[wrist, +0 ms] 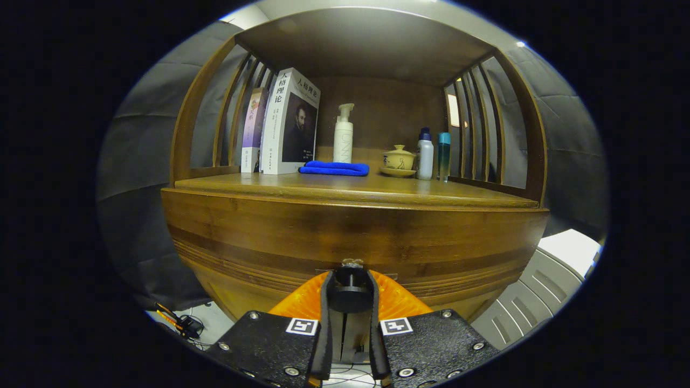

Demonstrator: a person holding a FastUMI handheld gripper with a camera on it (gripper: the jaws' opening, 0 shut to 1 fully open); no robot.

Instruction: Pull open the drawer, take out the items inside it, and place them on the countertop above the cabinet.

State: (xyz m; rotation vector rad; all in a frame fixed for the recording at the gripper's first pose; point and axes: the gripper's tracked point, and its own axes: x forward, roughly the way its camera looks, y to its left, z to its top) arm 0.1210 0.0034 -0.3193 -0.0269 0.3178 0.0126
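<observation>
Gripper view: your tongs (349, 280) clamp shut on the drawer (350, 237) knob (350, 293); towel (334, 168) lies at 12 o'clock on the desk (431, 195).

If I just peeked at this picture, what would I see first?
Probably the big wooden cabinet curving across the middle, with the gripper closed on its dark drawer knob at the front. Next, the countertop above: two upright books beside a folded blue cloth, a white pump bottle behind the cloth, and a small yellow lidded teacup to its right.
</observation>
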